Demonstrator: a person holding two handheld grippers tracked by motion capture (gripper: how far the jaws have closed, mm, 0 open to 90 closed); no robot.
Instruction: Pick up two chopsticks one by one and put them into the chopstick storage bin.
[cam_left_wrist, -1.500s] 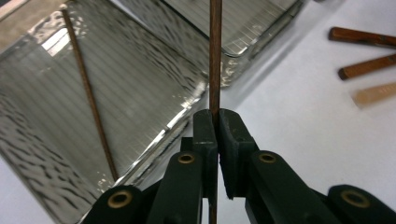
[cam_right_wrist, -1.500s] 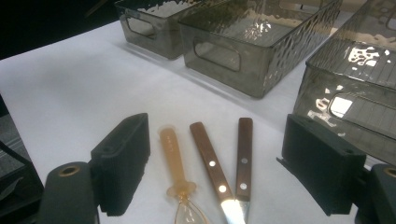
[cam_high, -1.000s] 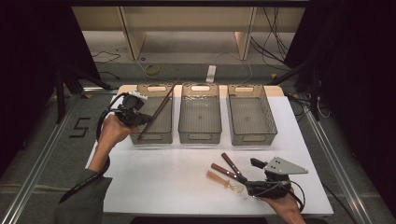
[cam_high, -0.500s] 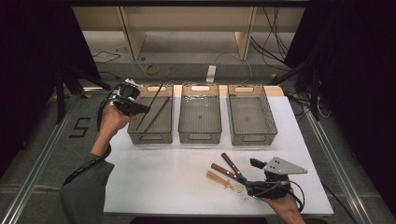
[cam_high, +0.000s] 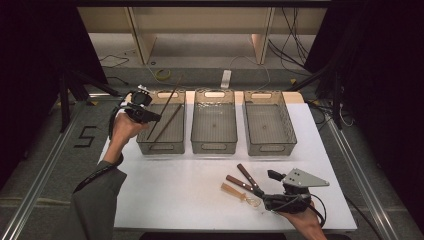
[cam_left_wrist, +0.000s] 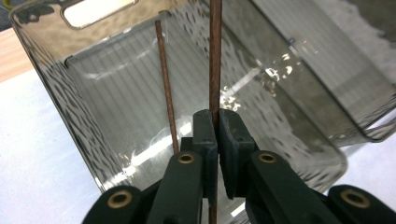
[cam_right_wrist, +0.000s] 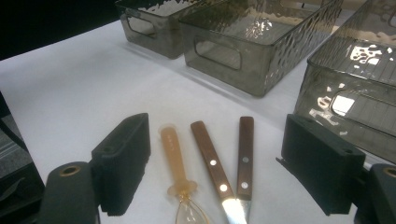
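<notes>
Left hand-held gripper (cam_left_wrist: 217, 122) clamps a chopstick (cam_left_wrist: 215, 56) above the left bin (cam_high: 161, 145) for sorting; right hand-held gripper (cam_right_wrist: 215, 158) stands apart around the knives (cam_right_wrist: 226, 158).

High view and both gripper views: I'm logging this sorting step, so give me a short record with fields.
left gripper: shut on a brown chopstick, over the left bin
second chopstick: leaning inside that bin
middle bin: nothing visible inside
right bin: nothing visible inside
right gripper: open, jaws either side of the cutlery
cutlery on table: two wooden-handled knives, one amber-handled utensil
</notes>
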